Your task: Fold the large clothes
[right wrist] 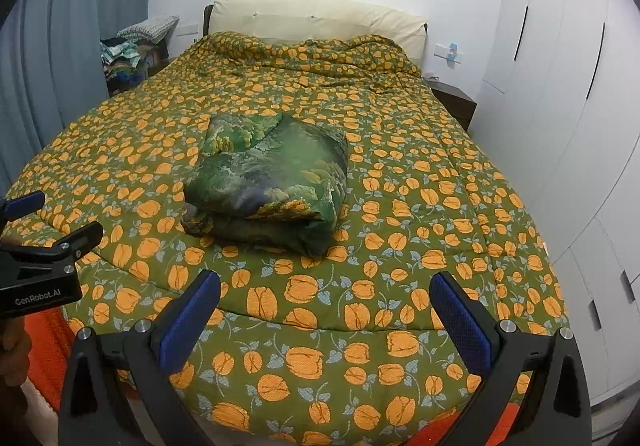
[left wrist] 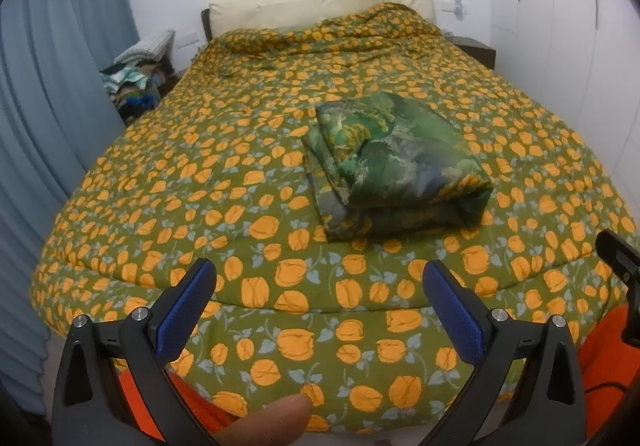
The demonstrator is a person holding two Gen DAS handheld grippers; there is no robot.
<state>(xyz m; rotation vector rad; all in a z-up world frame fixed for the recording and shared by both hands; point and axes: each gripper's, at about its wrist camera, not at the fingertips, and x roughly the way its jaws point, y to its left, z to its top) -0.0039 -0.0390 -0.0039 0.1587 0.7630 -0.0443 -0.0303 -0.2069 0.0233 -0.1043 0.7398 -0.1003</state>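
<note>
A green landscape-print cloth [left wrist: 396,170] lies folded into a thick rectangular bundle on the bed's green quilt with orange flowers [left wrist: 240,182]. It also shows in the right wrist view [right wrist: 268,186]. My left gripper [left wrist: 320,278] is open and empty, held over the foot of the bed, well short of the bundle. My right gripper [right wrist: 325,288] is open and empty, also over the foot of the bed, apart from the bundle. The left gripper shows at the left edge of the right wrist view [right wrist: 52,218].
A cream headboard [right wrist: 316,20] stands at the far end. A pile of clothes [left wrist: 136,82] sits at the far left by blue curtains [left wrist: 48,94]. A dark nightstand [right wrist: 454,102] and white wardrobes [right wrist: 568,106] stand on the right. Orange fabric [left wrist: 608,350] hangs below the bed's foot.
</note>
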